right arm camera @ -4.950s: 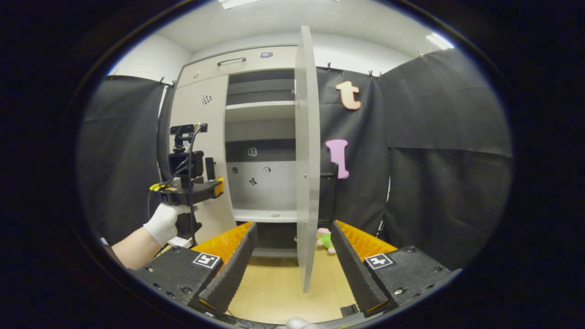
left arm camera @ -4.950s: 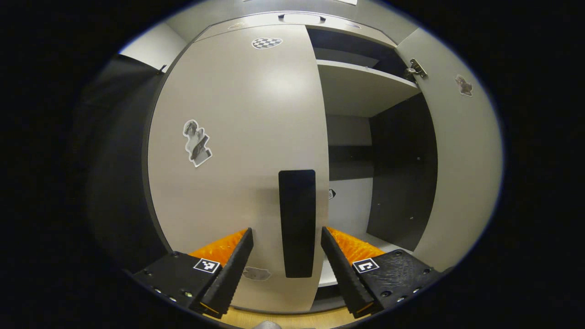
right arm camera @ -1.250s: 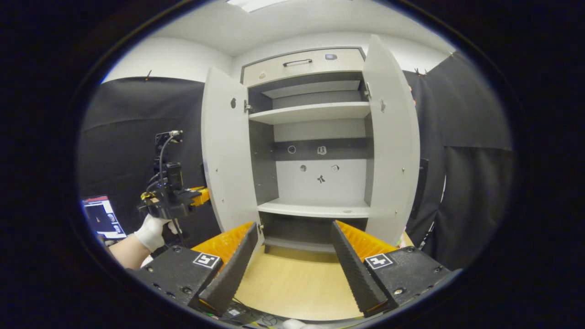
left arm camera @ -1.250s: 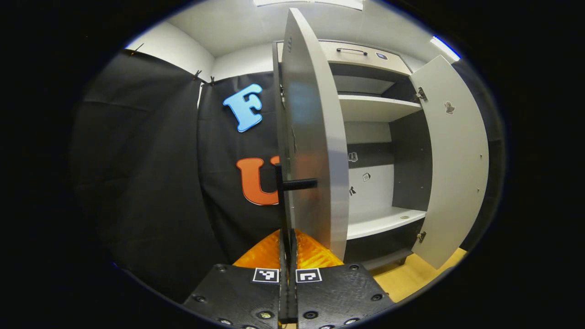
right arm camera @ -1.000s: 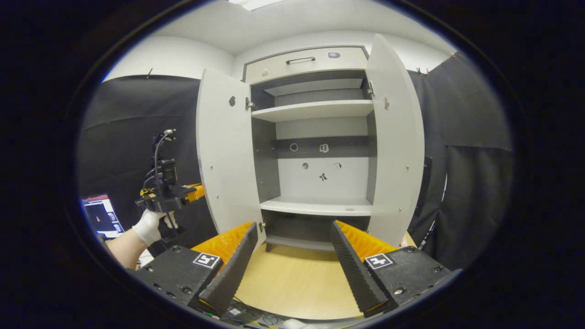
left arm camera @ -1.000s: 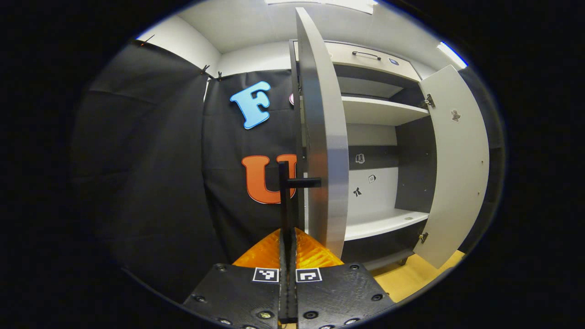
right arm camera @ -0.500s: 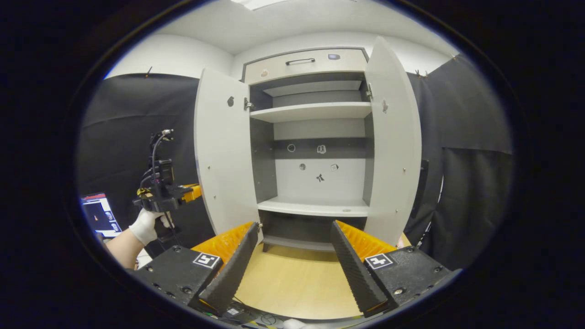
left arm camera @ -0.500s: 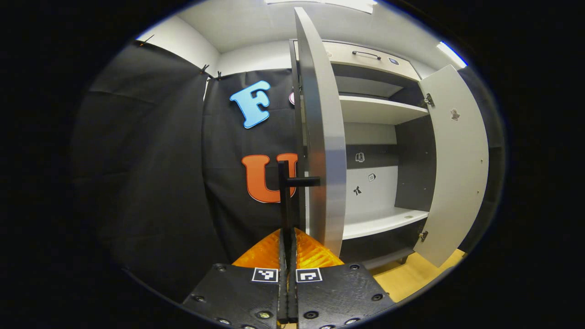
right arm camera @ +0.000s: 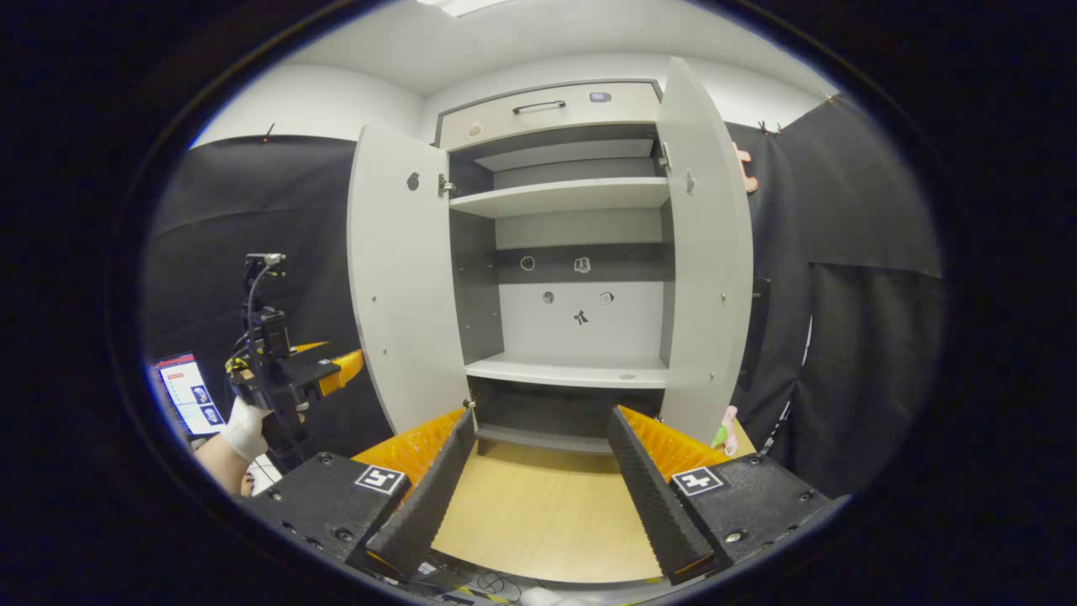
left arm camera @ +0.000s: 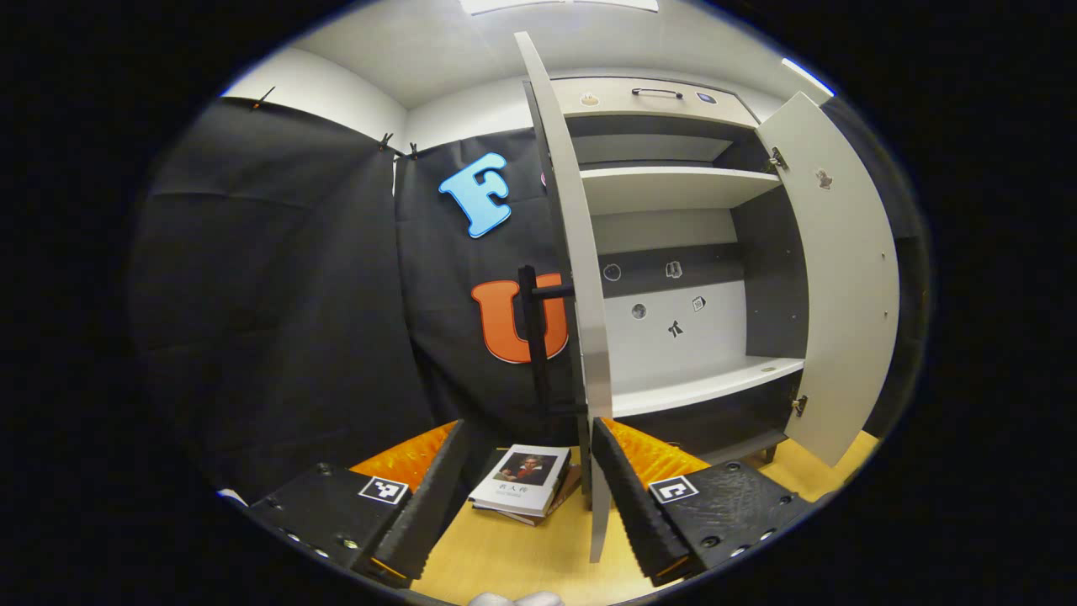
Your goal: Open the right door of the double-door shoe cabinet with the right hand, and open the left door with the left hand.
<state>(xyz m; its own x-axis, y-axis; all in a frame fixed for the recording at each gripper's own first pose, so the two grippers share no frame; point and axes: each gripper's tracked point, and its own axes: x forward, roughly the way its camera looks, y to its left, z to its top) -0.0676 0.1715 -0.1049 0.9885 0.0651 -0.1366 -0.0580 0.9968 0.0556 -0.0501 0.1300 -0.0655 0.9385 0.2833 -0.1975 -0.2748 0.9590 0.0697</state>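
Floor (left arm camera: 522, 555), door handle (left arm camera: 533, 337) beyond fingers (left arm camera: 433, 497).

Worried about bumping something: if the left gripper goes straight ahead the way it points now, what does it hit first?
Probably the left door: its edge and black handle stand ahead of the open left gripper, with a book on the floor below. Depth is unclear.

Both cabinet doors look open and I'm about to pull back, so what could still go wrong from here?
The open left hand-held gripper sits close to the left door edge and could knock it when withdrawing. A book lies on the floor below, easy to hit. The right door stands unheld and might drift.
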